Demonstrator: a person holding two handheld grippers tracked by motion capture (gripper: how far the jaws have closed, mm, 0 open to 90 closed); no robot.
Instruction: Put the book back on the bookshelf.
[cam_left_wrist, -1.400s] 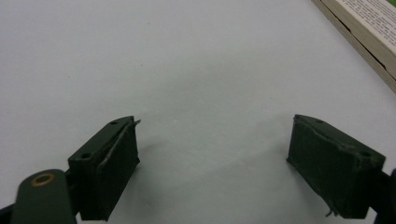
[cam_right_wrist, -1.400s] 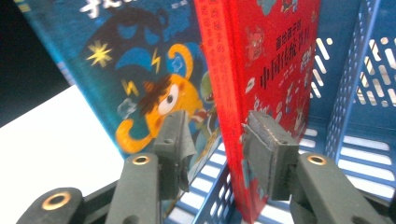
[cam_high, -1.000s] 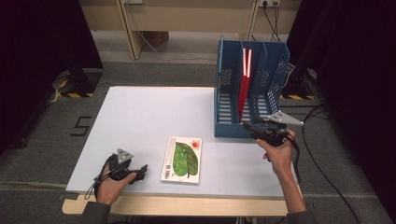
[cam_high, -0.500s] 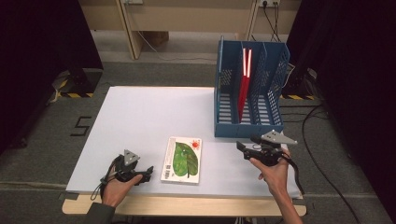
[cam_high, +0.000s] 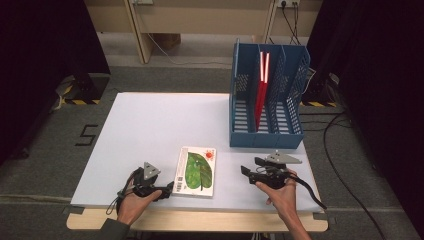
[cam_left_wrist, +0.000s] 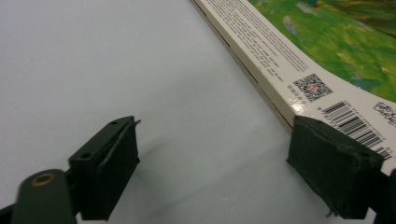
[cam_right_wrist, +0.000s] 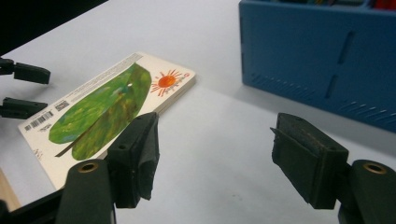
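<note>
Since the earlier frame the right gripper (cam_high: 248, 172) has come down from beside the blue plastic three-slot file rack (cam_high: 267, 137) to hover low over the white tabletop (cam_high: 150, 125), pointing at the flat picture book with a green leaf and red sun on its cover (cam_high: 196, 170). Its jaws stand wide apart with nothing between them. The left gripper (cam_high: 167, 189) has slid up to the book's near left corner; its jaws, which have just been closing a little, are apart, one over the barcode corner (cam_left_wrist: 355, 123) and one over bare table. The book lies flat between both grippers. A red book (cam_high: 260, 95) stands in the rack's middle slot.
</note>
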